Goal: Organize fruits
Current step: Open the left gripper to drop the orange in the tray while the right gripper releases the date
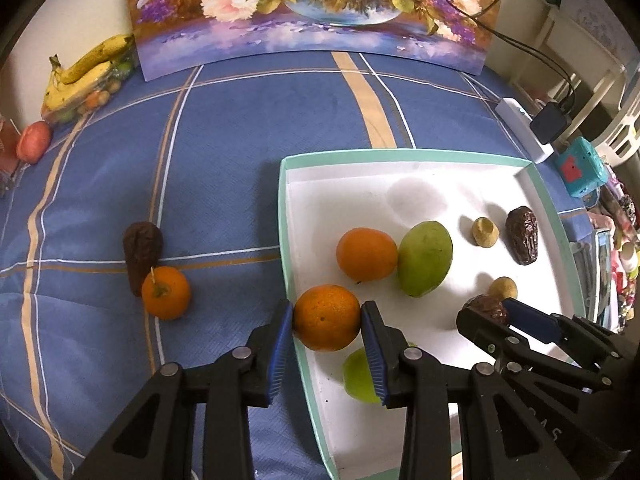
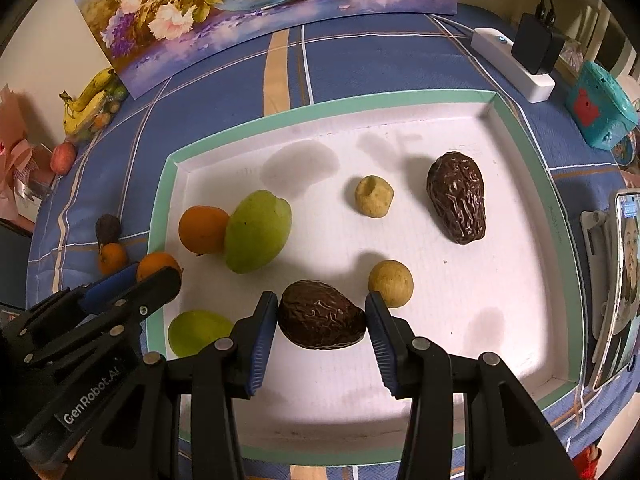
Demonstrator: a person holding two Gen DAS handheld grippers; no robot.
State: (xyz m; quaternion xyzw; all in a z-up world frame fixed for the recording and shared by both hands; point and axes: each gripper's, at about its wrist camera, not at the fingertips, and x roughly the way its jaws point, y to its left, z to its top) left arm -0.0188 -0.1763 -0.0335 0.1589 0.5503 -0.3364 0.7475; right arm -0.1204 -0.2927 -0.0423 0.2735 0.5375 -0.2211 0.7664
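Note:
My left gripper (image 1: 327, 320) is shut on an orange (image 1: 326, 312) right over the left rim of the white, teal-edged tray (image 1: 400, 155). My right gripper (image 2: 322, 322) is shut on a dark wrinkled fruit (image 2: 320, 316) low over the tray's (image 2: 320, 106) front middle. Inside the tray lie another orange (image 1: 366, 255), a green mango (image 1: 425, 258), two small tan fruits (image 2: 374, 196) (image 2: 391, 282), a second dark wrinkled fruit (image 2: 456, 196) and a lime-green fruit (image 1: 358, 376) half hidden by my left fingers. On the cloth to the left sit a stemmed orange (image 1: 165, 293) and a dark fruit (image 1: 142, 254).
Bananas (image 1: 86, 68) and a red apple (image 1: 34, 146) lie at the far left of the blue checked cloth. A flower painting (image 1: 312, 12) leans at the back. A power strip (image 1: 524, 128), a teal toy box (image 1: 580, 168) and a phone on a stand (image 2: 624, 280) line the right side.

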